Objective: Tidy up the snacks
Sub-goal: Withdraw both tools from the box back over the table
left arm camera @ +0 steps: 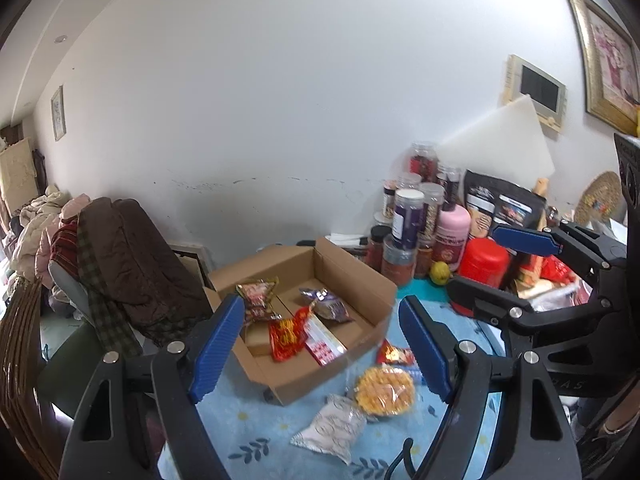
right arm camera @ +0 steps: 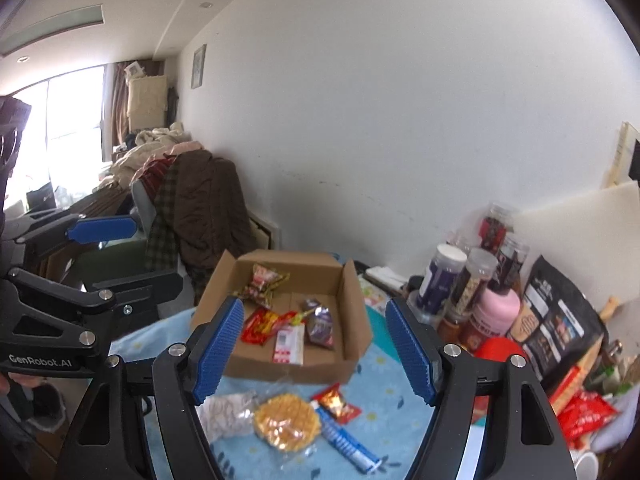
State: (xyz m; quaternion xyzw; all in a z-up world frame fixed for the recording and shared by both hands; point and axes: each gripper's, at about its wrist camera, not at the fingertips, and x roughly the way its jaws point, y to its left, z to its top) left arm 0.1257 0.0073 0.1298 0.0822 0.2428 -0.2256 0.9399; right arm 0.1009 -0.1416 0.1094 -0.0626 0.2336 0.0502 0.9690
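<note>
An open cardboard box [left arm camera: 352,276] [right arm camera: 354,300] lies on a blue flowered cloth [left arm camera: 260,432]. It holds a red-and-gold packet [left arm camera: 256,294], a purple packet [left arm camera: 328,304], a red packet [left arm camera: 286,334] and a pink-white packet [left arm camera: 324,344]. In front of the box lie a round yellow waffle in clear wrap [left arm camera: 384,390] [right arm camera: 286,424], a white packet [left arm camera: 332,428], a small red packet [right arm camera: 336,402] and a blue-white stick [right arm camera: 348,440]. My left gripper [left arm camera: 320,302] hovers open above these, with nothing held. My right gripper [right arm camera: 315,305] hovers open beside it, also with nothing between its pads.
Jars, a pink bottle [left arm camera: 452,228], a red canister [left arm camera: 482,258], a black bag [right arm camera: 556,324] and red packets [right arm camera: 584,416] crowd the back right by the wall. A white board [left arm camera: 504,144] leans there. A chair draped with a brown coat [left arm camera: 132,256] stands left of the table.
</note>
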